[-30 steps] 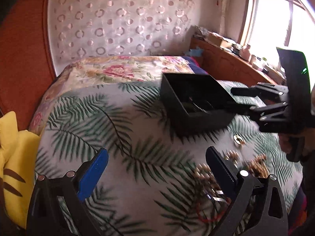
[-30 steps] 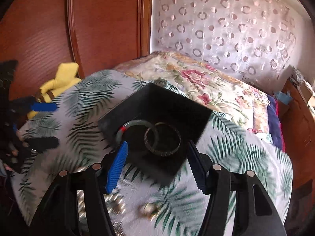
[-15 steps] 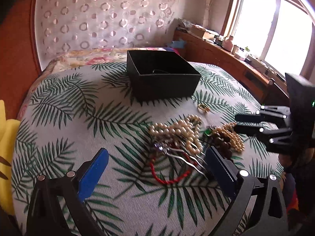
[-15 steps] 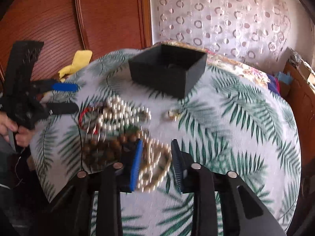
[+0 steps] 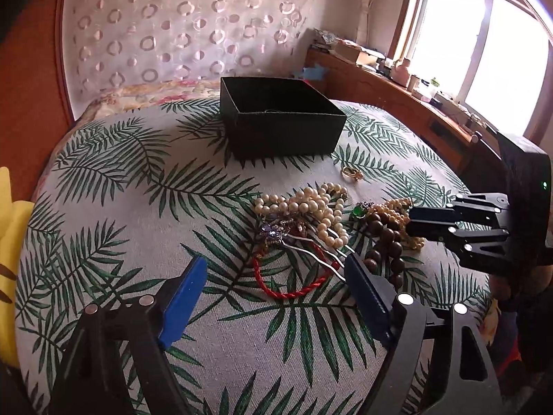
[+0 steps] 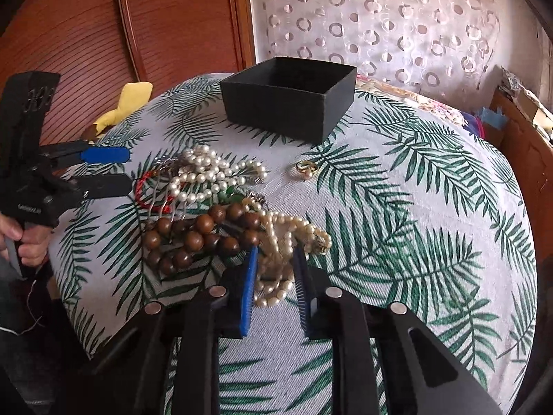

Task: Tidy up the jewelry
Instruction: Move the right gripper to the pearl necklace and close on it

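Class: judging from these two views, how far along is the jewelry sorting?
Done: unclear; the box interior is barely visible. In hand: the right gripper straddles the cream pearl strand, fingers not yet closed; the left gripper is open. Left: white pearls, brown beads, red bracelet, hairpin, ring.

The left gripper (image 5: pixel 274 288) is held low, pointing toward 12 o'clock, its two blue-padded fingers (image 5: pixel 183 299) spread wide apart with nothing between them. In the right wrist view it enters from 9 o'clock, gripped at the handle by the left hand (image 6: pixel 24 242). The right gripper (image 6: pixel 274 275) points toward 12 o'clock with its fingers (image 6: pixel 249 290) narrowed to a small gap. In the left wrist view it enters from 3 o'clock.
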Tool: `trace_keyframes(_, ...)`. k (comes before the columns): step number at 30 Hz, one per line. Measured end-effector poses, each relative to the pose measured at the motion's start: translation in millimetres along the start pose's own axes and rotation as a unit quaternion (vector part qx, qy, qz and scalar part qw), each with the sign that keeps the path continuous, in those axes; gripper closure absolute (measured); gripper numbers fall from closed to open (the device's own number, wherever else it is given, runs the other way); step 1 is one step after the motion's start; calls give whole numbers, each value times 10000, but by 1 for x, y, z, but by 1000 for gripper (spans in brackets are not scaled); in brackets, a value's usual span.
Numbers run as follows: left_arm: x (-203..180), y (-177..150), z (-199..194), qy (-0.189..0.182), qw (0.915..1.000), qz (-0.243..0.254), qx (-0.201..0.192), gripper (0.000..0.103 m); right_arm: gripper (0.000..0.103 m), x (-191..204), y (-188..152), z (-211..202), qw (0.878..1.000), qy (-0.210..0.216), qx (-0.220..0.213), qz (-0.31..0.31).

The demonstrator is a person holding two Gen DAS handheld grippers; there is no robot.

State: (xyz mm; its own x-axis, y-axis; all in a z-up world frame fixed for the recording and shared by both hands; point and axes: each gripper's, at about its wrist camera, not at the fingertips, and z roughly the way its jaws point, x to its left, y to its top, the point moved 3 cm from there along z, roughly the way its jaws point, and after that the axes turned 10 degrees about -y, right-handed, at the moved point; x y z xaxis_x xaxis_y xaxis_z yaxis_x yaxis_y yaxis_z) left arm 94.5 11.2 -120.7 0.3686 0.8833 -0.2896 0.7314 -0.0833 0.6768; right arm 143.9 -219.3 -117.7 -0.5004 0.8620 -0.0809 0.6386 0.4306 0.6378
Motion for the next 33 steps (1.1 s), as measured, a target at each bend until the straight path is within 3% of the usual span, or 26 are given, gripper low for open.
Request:
trace_keyframes(5,0,0,0,-4,10000,-8,4,25,84,4,11,9,9990,-342,53,-300)
trace_keyframes(10,0,0,1,-13,10000,-30,-9,25,84,7,14,17,9981,-222,216,-530)
trace_keyframes(14,2,-1,2,-29,10000,-71,-22,25,93,5,10,13,9984,-88,213,-517)
trace_keyframes(26,2,1,5,-61,9999,-95,-39,35,93,-16,14,-47,9980,-62,-619,-93)
trace_keyframes(33,3,8,11,-163,9997,-161,-11,49,93,-21,22,-70,9958,-152,-903,-79)
